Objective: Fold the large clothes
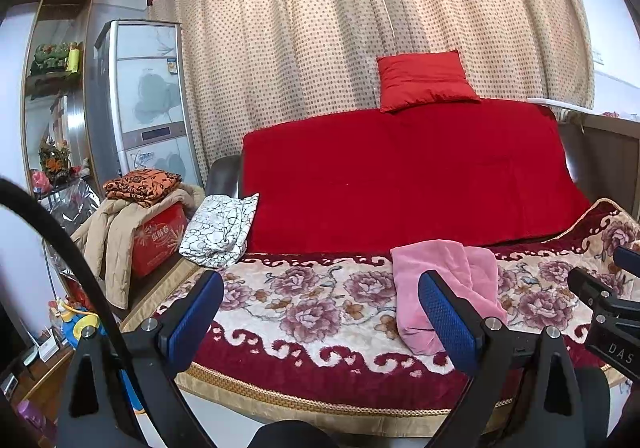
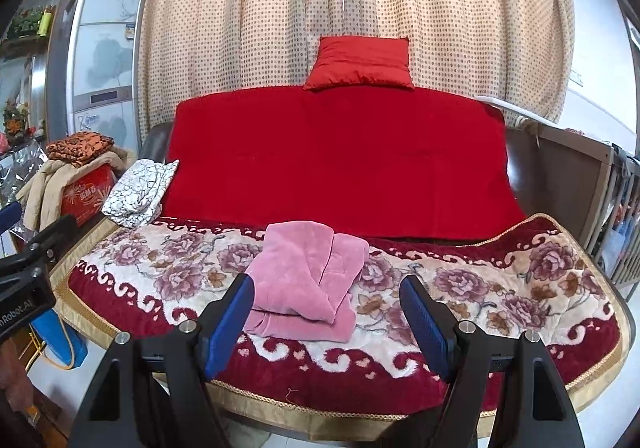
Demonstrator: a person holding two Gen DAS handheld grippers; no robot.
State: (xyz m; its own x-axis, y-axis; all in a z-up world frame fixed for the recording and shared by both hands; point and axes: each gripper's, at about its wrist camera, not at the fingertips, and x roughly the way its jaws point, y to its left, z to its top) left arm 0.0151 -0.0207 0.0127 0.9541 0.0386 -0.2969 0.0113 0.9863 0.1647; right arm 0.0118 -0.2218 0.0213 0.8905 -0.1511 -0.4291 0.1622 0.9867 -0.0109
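Pink garment (image 2: 308,284) lying folded into a compact bundle on the floral blanket (image 2: 500,288) that covers the sofa seat, at lower centre of the right wrist view and lower right of centre in the left wrist view (image 1: 448,288). Both tools hover short of the seat edge: the right hand-held gripper (image 2: 328,320) has its blue pads spread wide with nothing between them but open air, the bundle lying beyond them; the left hand-held gripper (image 1: 320,320) is likewise wide apart and empty, its right-hand pad overlapping the bundle's near corner in the picture only. The bundle appears roughly squared, with one thick flap laid diagonally over the top, so the fold seems largely complete. To finish well, judge whether the upper flap sits flush; if it does not, each pad pair should pinch a single layer at an outer corner, lift only slightly, and lay the edge parallel to the one beneath. The plush fabric probably slides and springs back, so a brief press after release would help. Red throw (image 2: 340,156), red cushion (image 2: 360,62) and patterned white cloth (image 2: 138,192) lie clear of the work
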